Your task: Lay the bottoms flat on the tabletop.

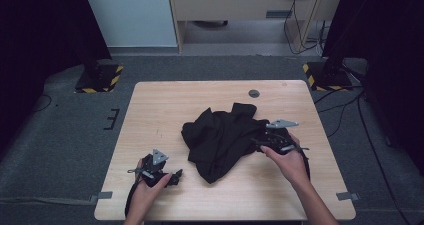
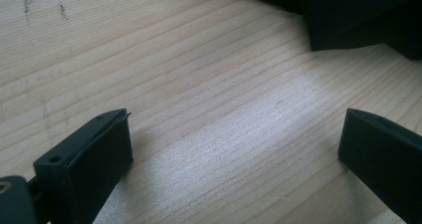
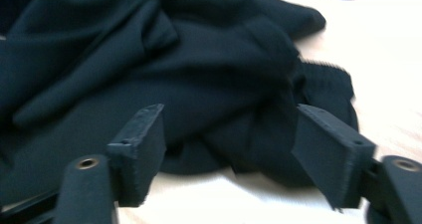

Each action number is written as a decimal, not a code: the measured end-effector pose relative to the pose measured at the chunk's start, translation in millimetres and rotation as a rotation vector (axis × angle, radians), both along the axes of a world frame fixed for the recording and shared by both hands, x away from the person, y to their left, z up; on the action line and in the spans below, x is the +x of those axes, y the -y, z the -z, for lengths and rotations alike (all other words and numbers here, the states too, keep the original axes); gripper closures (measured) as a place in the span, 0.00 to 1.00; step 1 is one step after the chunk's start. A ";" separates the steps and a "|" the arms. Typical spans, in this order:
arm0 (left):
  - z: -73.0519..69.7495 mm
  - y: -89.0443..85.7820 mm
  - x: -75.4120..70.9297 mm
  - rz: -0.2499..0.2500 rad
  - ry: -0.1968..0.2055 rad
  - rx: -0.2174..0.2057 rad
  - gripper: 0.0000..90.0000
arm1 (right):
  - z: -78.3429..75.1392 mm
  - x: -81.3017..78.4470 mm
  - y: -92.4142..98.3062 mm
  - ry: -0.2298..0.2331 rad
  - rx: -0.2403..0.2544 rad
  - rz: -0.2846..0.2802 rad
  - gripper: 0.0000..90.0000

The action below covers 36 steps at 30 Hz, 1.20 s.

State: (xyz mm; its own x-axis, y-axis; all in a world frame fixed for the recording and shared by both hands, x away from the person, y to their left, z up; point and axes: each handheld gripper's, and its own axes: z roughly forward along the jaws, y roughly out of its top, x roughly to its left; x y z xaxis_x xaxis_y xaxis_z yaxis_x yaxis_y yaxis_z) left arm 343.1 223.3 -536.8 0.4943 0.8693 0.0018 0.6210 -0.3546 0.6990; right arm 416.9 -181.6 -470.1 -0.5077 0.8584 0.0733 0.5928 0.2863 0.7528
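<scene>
Gaping right tool over black cloth, empty.

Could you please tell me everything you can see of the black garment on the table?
The black garment is a soft, matte cloth lying crumpled in a loose heap on the wooden table, somewhat right of its middle. Its folds overlap, one flap points to the far side and another tapers toward the near edge. The right gripper view shows a ribbed hem at one edge. The right gripper sits at its right edge with open jaws, nothing clamped between them. The left gripper rests apart from it.
</scene>
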 end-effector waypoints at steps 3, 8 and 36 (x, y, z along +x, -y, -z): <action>-0.3 0.9 0.3 0.003 0.002 0.001 0.00 | -3.1 14.1 -9.7 0.002 0.001 0.008 0.23; -2.8 3.0 -0.2 0.003 0.010 -0.008 0.04 | -1.4 34.7 -26.3 -0.014 -0.005 0.025 0.16; -68.5 42.1 50.2 0.068 0.101 -0.111 0.10 | 22.7 -12.9 -8.7 -0.020 0.077 -0.180 0.97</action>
